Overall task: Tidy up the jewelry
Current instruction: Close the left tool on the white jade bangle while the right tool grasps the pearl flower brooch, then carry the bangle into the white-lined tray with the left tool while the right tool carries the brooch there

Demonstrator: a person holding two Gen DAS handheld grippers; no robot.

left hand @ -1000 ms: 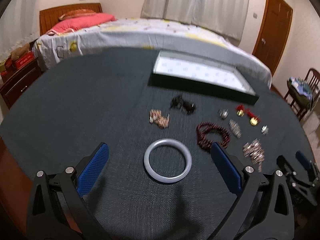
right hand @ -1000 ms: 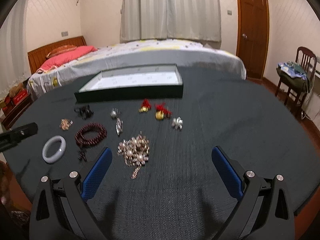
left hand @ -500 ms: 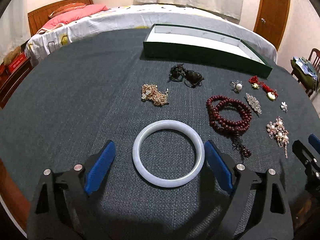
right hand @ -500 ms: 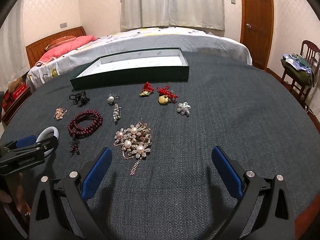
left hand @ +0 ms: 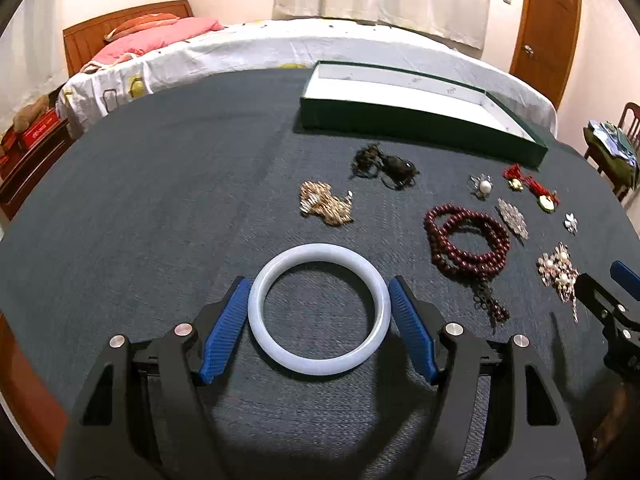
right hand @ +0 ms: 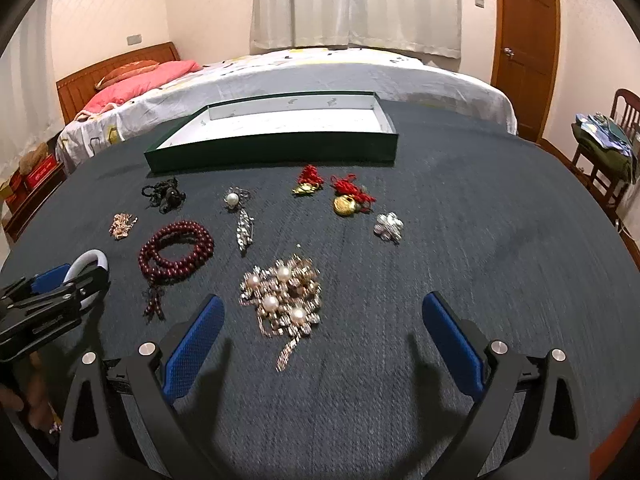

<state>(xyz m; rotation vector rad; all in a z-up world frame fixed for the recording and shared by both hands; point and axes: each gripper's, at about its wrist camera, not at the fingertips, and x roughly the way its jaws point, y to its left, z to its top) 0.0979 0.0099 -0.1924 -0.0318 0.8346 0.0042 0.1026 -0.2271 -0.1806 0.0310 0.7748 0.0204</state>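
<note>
A white jade bangle (left hand: 319, 309) lies flat on the dark table cloth. My left gripper (left hand: 319, 324) has its blue pads touching or nearly touching the bangle's two outer sides; it also shows in the right wrist view (right hand: 52, 300). My right gripper (right hand: 322, 344) is open and empty, just behind a pearl brooch cluster (right hand: 282, 296). A dark red bead bracelet (left hand: 466, 240), a gold chain piece (left hand: 326, 202), a black hair tie (left hand: 384, 164) and small brooches lie scattered. The green tray (left hand: 416, 126) with white lining stands at the back.
Two red-tasselled gold charms (right hand: 346, 196) and a silver flower brooch (right hand: 388, 226) lie right of centre. A bed (right hand: 280, 72) stands behind the table, a chair (right hand: 604, 152) to the right, a door (right hand: 524, 40) beyond.
My left gripper has moved forward and narrowed around the white bangle, its pads now at the bangle's sides. My right gripper has edged closer to the pearl brooch cluster.
</note>
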